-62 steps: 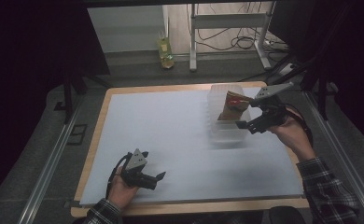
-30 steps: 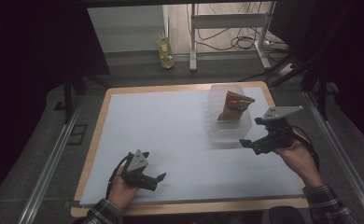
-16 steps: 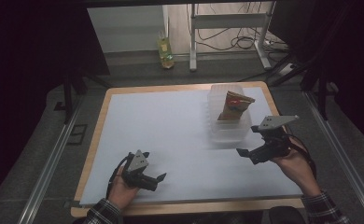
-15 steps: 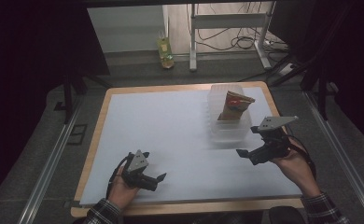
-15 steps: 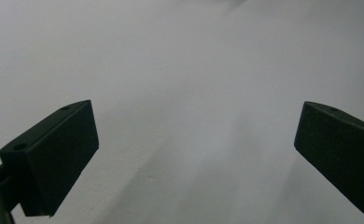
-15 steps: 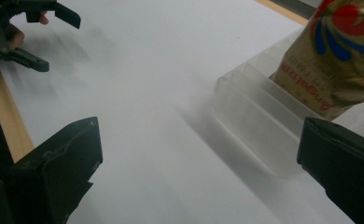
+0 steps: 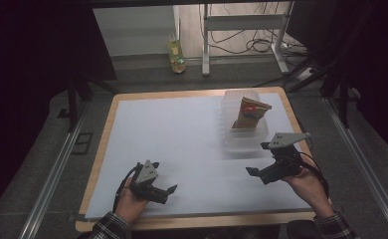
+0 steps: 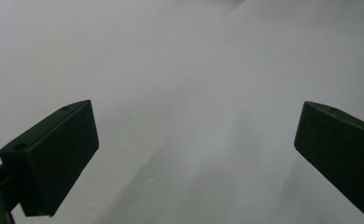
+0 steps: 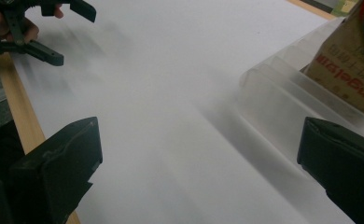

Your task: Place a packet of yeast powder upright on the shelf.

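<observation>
left tool [image 7: 171, 189]: jaws wide, holds nothing, low on desk [image 7: 182, 129] | right tool [image 7: 251, 172]: jaws wide, holds nothing, near tub [image 7: 228, 134] | carton [image 7: 250, 113]: stands in clear tub, far right | risk: a careless right tool could bump the tub and tip the carton

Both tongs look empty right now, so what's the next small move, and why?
Probably rest the right tongs on the white mat, as the left tongs rest. Both are open and empty, and the brown carton already stands in the clear plastic container, so nothing on the table seems to need gripping.
</observation>
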